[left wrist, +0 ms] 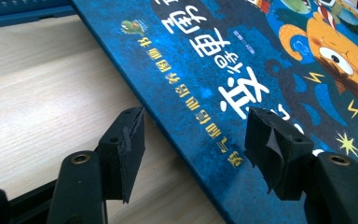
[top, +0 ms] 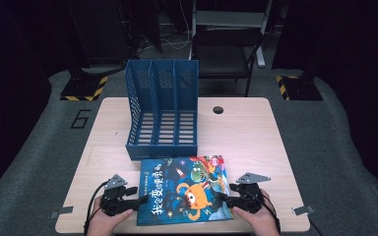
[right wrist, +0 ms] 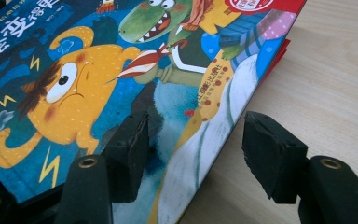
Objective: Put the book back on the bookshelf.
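Table (top: 256,128): file rack (top: 161,110) behind book (top: 184,189).

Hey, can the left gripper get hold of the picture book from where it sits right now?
Probably yes: the left gripper has open jaws straddling the picture book edge, nothing between.

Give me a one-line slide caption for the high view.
Two hand-held grippers, left gripper and right gripper, flank a blue picture book lying before a blue file rack.
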